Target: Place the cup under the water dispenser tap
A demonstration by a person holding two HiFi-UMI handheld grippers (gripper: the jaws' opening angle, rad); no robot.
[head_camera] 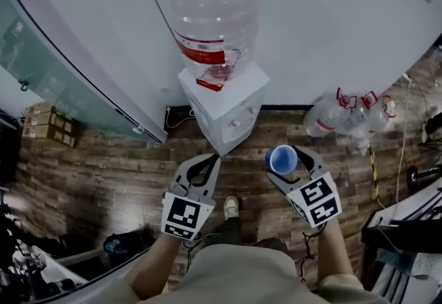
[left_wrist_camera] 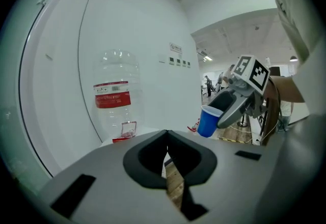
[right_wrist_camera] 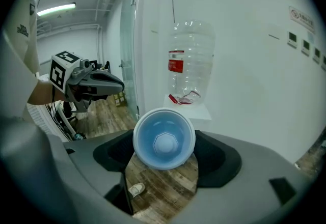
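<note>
1. The bottle (head_camera: 213,12) (left_wrist_camera: 116,95) (right_wrist_camera: 189,60) standing neck down on the dispenser (head_camera: 224,106) (right_wrist_camera: 196,111) carries a red label with a white band. Its print is too small to read.
2. Small plaques (left_wrist_camera: 175,60) hang on the wall right of the dispenser. Their writing cannot be read.
3. Each gripper bears a cube with black-and-white square markers, no letters.
4. The cup (head_camera: 281,159) (left_wrist_camera: 208,121) (right_wrist_camera: 164,138) is blue plastic with a paler rolled rim and an eight-sided bottom. It tapers toward its base.
5. The cup is empty; the right gripper view looks straight into it.
6. The cup is in the air in front of the dispenser, a little to its right in the head view and clear of it.
7. The right gripper (head_camera: 284,161) (left_wrist_camera: 232,103) (right_wrist_camera: 164,154) has its fingers spread wide, pinching the cup by its sides.
8. The left gripper (head_camera: 215,156) (left_wrist_camera: 167,139) has its fingers pressed together at the tips, with nothing between them. It points at the dispenser's front.
9. The bottle is see-through; whether it holds water I cannot tell.
10. More clear bottles (head_camera: 345,116) with red caps lie on the wood floor (head_camera: 103,171) right of the dispenser, against the wall.
11. Cardboard boxes (head_camera: 48,123) sit well left of the dispenser, past a glass panel (head_camera: 55,81).
</note>
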